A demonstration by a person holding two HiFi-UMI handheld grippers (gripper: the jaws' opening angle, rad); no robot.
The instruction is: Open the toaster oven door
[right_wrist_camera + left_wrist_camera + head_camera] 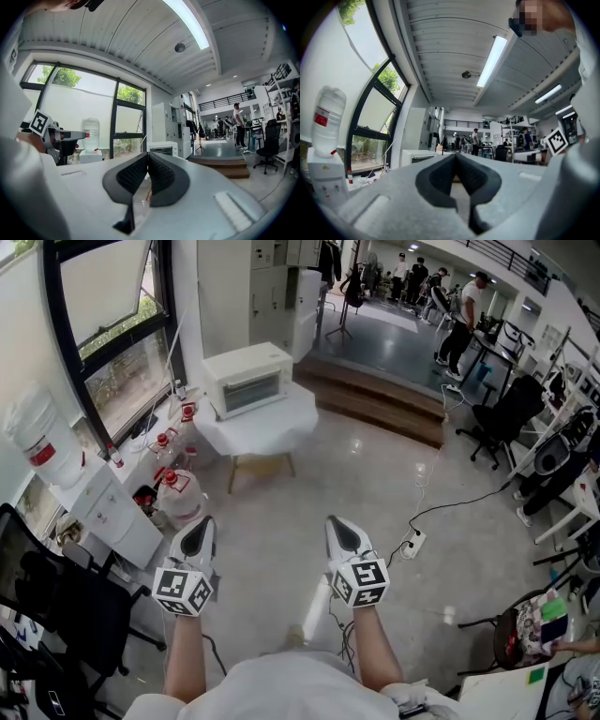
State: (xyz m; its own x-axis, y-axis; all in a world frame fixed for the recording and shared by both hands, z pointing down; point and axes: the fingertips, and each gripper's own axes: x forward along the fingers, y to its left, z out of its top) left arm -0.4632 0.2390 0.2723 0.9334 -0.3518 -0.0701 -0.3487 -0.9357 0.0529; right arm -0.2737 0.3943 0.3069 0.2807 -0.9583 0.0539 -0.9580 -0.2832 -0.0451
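One toaster oven [248, 379], two grippers [201, 526] [337, 524]

White-draped bench [281, 423] stands near the window [108, 329]. Water dispenser [42, 437] against the left wall, with red-capped jugs [181, 495] on the floor beside it. Power strip [413, 543] on the floor, cable attached. Black office chair [504, 413] at right. People [464, 320] well back.
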